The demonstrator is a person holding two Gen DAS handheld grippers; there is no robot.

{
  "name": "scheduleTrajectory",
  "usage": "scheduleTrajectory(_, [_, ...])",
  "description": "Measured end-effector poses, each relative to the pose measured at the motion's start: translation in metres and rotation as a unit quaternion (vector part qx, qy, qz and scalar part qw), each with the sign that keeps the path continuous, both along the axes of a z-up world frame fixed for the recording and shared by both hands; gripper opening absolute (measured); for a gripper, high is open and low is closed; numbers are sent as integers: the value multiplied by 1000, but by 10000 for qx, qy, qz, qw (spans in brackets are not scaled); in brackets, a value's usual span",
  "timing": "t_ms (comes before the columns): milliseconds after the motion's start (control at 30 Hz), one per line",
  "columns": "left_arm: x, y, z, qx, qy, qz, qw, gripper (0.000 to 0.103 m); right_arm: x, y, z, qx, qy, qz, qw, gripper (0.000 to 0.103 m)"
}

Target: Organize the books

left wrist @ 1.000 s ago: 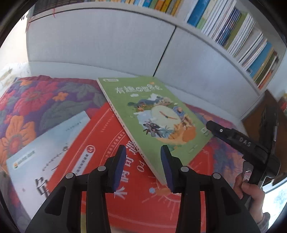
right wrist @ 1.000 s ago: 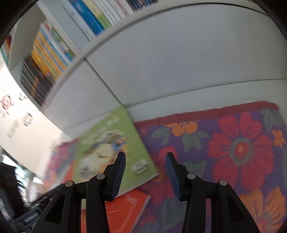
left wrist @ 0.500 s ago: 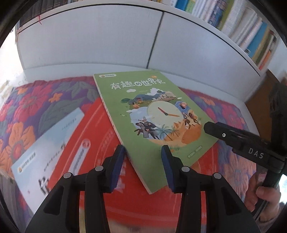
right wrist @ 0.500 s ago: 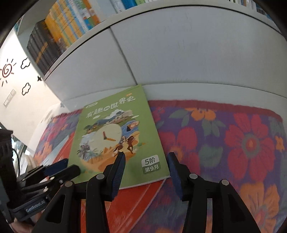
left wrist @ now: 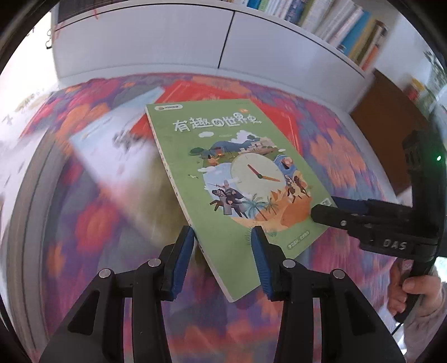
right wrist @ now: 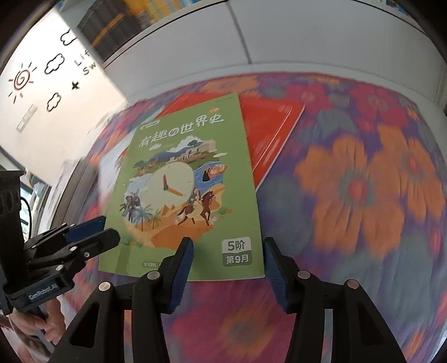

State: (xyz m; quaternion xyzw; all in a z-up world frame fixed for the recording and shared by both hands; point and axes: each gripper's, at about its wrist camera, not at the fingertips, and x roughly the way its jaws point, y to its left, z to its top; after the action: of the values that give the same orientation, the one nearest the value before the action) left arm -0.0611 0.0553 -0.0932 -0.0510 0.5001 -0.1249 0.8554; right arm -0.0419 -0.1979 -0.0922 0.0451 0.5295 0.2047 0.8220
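At the near edge: left gripper narrow, right gripper wider and opening; each gap shows a corner of the thin green paperback with a clock cover, face-on, not pinched; fingertip contact unclear. Beyond, a flat red book lies on the flowered cloth. Judged early: nothing shelved. Only the left view shows the shelved book row; only the right, the wall doodles.
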Motion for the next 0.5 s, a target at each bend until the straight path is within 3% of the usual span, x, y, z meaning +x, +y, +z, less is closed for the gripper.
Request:
scheduleTrajectory(167, [-59, 15, -10, 100, 218, -210, 9995, 39, -77, 16, -5, -5, 420, 374, 9984, 57])
scheduleTrajectory(267, [-70, 29, -12, -132, 318, -349, 9988, 39, -105, 24, -3, 8, 618, 846, 9945, 56])
scheduleTrajectory(433, [-54, 38, -19, -401, 663, -546, 9955, 39, -77, 3, -6, 358, 829, 658, 9937, 56])
scheduleTrajectory(500, [-44, 43, -22, -615, 706, -599, 9938, 39, -55, 2, -15, 800, 954, 818, 9888, 56])
